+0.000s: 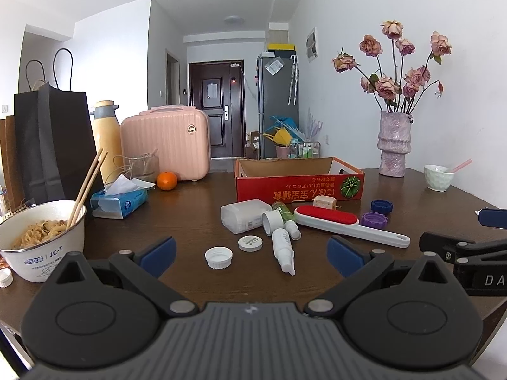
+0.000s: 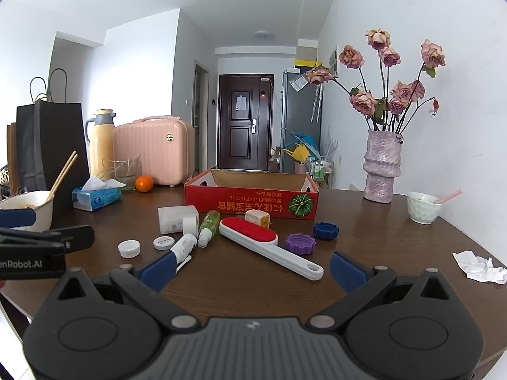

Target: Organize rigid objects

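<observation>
Nothing looks put away yet: the red box [image 2: 252,202] at 12 o'clock looks empty, the lint brush [image 2: 253,233], bottles and caps lie on the desk [image 2: 380,237], and the left gripper [image 1: 250,253] and right gripper [image 2: 252,267] hold their fingers wide open, gripping nothing.

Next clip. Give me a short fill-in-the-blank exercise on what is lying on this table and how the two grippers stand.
1. The lint brush has a white handle and a ____ pad.
2. The purple cap lies beside a ____ cap nearer the vase.
3. The red cardboard box behind the clutter holds ____.
4. The left gripper and the right gripper both have their jaws ____.

Missing words: red; blue; nothing; open
</observation>
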